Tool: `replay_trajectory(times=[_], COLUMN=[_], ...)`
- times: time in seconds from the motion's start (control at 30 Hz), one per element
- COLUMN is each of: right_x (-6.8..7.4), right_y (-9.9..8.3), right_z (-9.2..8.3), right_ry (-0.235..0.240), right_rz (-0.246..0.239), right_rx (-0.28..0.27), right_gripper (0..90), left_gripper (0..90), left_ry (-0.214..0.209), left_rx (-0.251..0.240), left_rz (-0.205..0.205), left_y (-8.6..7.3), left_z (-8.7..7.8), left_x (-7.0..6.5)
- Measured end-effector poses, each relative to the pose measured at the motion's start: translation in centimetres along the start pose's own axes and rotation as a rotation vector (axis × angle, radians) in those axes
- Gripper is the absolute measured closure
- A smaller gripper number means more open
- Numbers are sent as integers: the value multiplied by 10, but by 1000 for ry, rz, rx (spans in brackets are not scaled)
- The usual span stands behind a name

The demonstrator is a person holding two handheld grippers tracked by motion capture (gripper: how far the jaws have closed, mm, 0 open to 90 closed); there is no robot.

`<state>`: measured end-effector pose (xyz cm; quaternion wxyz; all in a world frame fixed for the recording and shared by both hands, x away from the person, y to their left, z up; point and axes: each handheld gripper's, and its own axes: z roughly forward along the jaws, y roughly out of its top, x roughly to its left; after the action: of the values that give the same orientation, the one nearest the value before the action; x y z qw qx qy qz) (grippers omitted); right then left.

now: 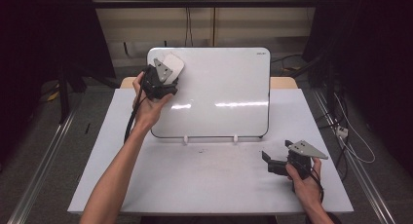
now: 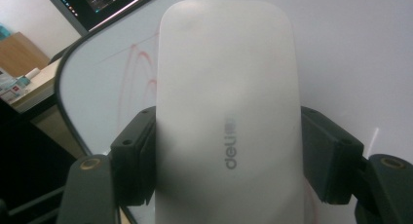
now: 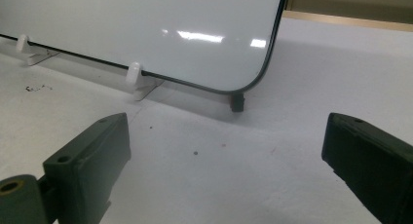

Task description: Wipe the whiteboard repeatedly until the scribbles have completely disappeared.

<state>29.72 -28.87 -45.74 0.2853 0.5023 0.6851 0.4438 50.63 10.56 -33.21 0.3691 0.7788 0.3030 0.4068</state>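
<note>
A whiteboard leans on the table on small white feet. My left gripper is up at its top left corner, shut on a white eraser marked "deli", which lies flat against the board. Faint red marker lines show on the board beside the eraser. My right gripper rests low over the table at the front right, open with nothing between its jaws, facing the whiteboard's lower right corner.
The white table has a few dark specks in front of the board. A wooden surface lies behind it. Cables hang off the right side, and metal rails run along both sides.
</note>
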Motion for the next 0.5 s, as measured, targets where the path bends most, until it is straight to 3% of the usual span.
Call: replay_trajectory(times=[0.13,0.5], right_x=[0,-2], right_y=[0,-1], right_z=[-1,-3], right_ry=[2,1], right_rz=[-1,1], right_rx=[-1,-4], right_gripper=[39,39], left_gripper=[311,311], left_ry=[-6,-15], left_rx=[5,10], left_rz=[33,-9], left_y=[0,4], left_z=[-3,-1], left_x=[-7,2])
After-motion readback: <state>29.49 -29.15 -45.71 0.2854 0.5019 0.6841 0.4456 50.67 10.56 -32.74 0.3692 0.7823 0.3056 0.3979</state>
